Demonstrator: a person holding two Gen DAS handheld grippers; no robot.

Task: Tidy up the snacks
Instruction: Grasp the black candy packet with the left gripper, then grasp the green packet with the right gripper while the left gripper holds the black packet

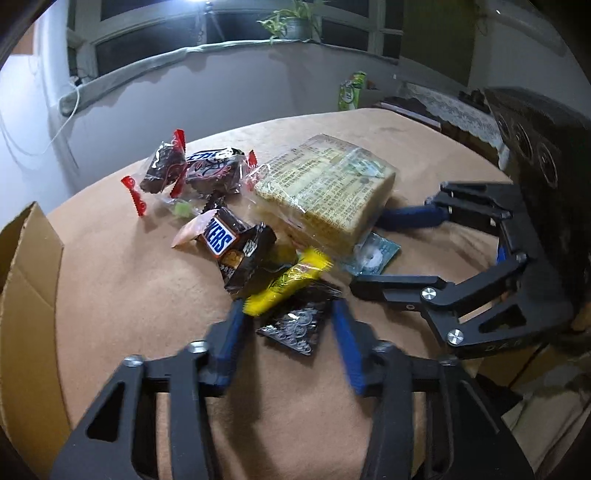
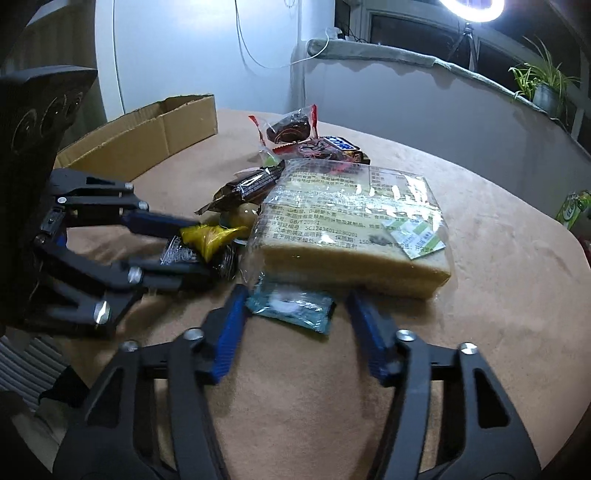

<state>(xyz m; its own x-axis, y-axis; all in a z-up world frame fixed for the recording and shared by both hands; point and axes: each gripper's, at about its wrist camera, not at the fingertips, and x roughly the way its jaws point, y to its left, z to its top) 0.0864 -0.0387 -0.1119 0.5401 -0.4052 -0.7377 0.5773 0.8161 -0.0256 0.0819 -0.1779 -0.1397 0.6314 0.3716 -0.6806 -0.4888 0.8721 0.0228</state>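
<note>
Snacks lie heaped on the tan tablecloth (image 1: pixel 129 295). My left gripper (image 1: pixel 288 306) is shut on a yellow packet (image 1: pixel 291 284) and the black foil packet (image 1: pixel 295 325) under it; its pads touch both sides. The right wrist view shows that gripper (image 2: pixel 205 251) clamped on the same two packets. My right gripper (image 2: pixel 295 295) is open around a teal packet (image 2: pixel 291 306) that pokes out from under a large wrapped bread loaf (image 2: pixel 351 229); only its left pad touches the packet. A Snickers bar (image 1: pixel 218 240) and dark cakes in clear red-ended wrappers (image 1: pixel 166 166) lie behind.
An open cardboard box (image 1: pixel 26 277) stands at the table's left edge, also visible as the box (image 2: pixel 147 136) behind the left gripper. A green bag (image 1: pixel 351 92) stands beyond the far edge. A wall, windowsill and potted plant (image 1: pixel 295 26) lie behind.
</note>
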